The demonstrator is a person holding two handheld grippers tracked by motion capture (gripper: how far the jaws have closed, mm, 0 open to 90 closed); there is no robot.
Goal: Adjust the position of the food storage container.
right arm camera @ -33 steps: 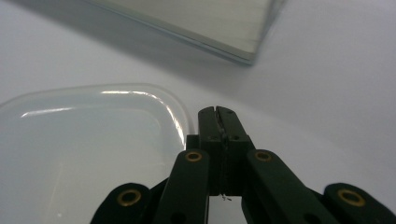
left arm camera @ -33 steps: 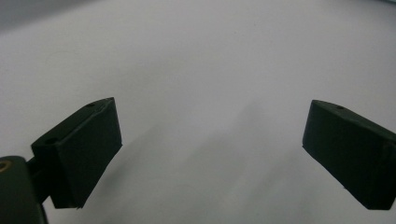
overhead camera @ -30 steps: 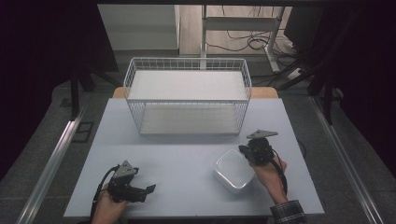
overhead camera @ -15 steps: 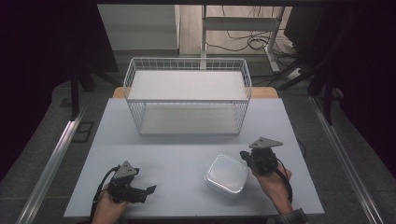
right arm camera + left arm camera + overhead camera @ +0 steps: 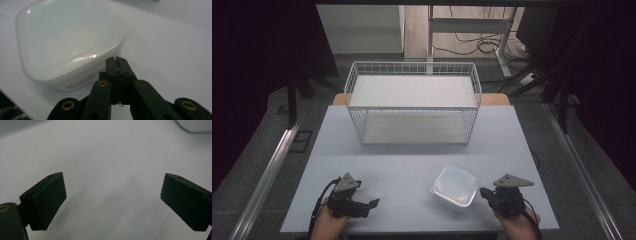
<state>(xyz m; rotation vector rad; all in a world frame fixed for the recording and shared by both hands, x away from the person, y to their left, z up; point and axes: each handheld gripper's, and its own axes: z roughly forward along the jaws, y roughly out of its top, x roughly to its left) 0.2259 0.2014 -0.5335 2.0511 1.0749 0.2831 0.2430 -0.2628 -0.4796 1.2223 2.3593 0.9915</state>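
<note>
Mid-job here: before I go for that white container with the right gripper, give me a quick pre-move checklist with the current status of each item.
1. Right gripper open enough to take the white container: not ok, its jaws are shut, tips beside the container's wall.
2. Container free of any grip: ok, nothing clamps it; it sits flat on the table.
3. Lid on the container: ok, the lid looks seated all round in the right gripper view.
4. Left gripper ready: ok, its jaws stand wide open with nothing between them.
5. Wire basket free to receive something: ok, nothing lies inside it.
6. Container's contents: cannot tell, the lid is cloudy.
</note>
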